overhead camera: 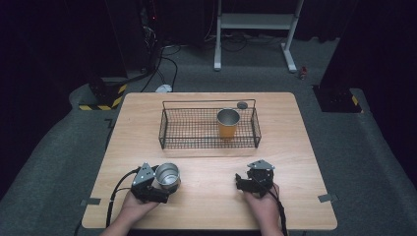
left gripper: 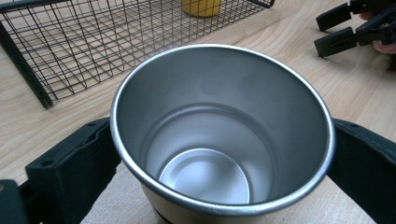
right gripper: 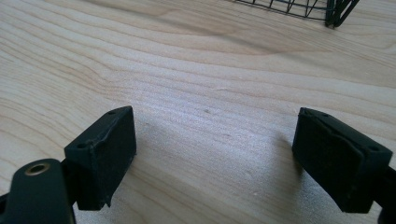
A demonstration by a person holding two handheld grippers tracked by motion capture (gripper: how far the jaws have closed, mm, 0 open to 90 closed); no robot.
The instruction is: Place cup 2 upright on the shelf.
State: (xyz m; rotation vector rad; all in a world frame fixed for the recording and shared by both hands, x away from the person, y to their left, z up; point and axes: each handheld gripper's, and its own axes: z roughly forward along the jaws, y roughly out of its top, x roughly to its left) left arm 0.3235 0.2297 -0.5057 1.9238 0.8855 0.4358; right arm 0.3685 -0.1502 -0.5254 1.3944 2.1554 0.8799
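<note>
Near the front edge of the worktop (overhead camera: 206,206), well short of the wire basket (overhead camera: 209,129), the high view shows both hands entering from below. The left gripper (overhead camera: 164,184) is angled toward the basket's left end and is clamped on a steel cup (overhead camera: 167,176), which stands upright on the wood in front of the basket's left half. The right gripper (overhead camera: 241,181) lies level in front of the basket's right half, pointing left, its jaws spread with nothing between them. Inside the basket, toward its right end, stands an orange cup (overhead camera: 228,123); a small dark round object (overhead camera: 242,104) lies just behind the basket, too small to identify.

From the left gripper view, the steel cup (left gripper: 219,135) sits mouth-up between the two jaws, each pressing a side of its wall; its base is cut off at the bottom. Beyond it are the wire basket (left gripper: 93,51), the foot of the orange cup (left gripper: 201,7) and, far right, the right gripper (left gripper: 336,32).

From the right gripper view, the jaws stand wide apart just above bare worktop (right gripper: 201,84), with one corner of the basket (right gripper: 327,9) cut off at the top.
</note>
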